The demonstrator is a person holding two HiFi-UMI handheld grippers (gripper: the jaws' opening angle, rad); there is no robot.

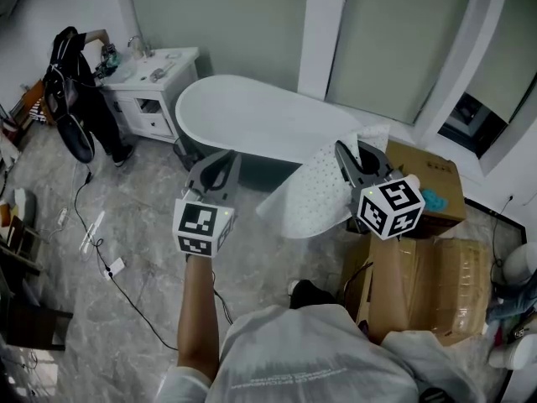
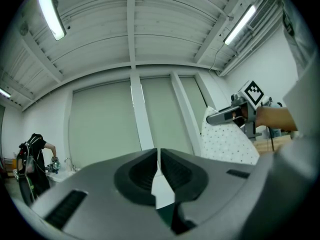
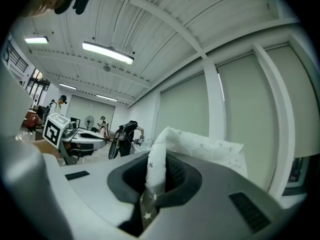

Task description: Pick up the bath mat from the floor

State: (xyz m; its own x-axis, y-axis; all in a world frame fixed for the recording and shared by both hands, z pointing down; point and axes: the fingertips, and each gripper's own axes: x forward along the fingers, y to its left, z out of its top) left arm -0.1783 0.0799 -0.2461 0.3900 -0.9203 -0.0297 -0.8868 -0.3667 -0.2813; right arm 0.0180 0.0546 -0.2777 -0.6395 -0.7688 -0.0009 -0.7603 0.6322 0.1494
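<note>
The white dotted bath mat (image 1: 319, 191) hangs off the floor in front of the tub, pinched at its upper edge by my right gripper (image 1: 351, 159). In the right gripper view a fold of the mat (image 3: 200, 146) stands up between the shut jaws of that gripper (image 3: 155, 176). My left gripper (image 1: 220, 164) is held level to the left of the mat, apart from it. Its jaws (image 2: 158, 159) are shut with only a thin gap and nothing in them. The left gripper view has the mat (image 2: 225, 141) dangling from the right gripper (image 2: 220, 116) at the right.
A white bathtub (image 1: 252, 116) stands just beyond both grippers. Cardboard boxes (image 1: 436, 284) sit at the right, beside my legs. A white vanity with a sink (image 1: 151, 82) is at the far left, with a person (image 1: 75, 91) bent over it. A cable (image 1: 109, 259) trails across the marble floor.
</note>
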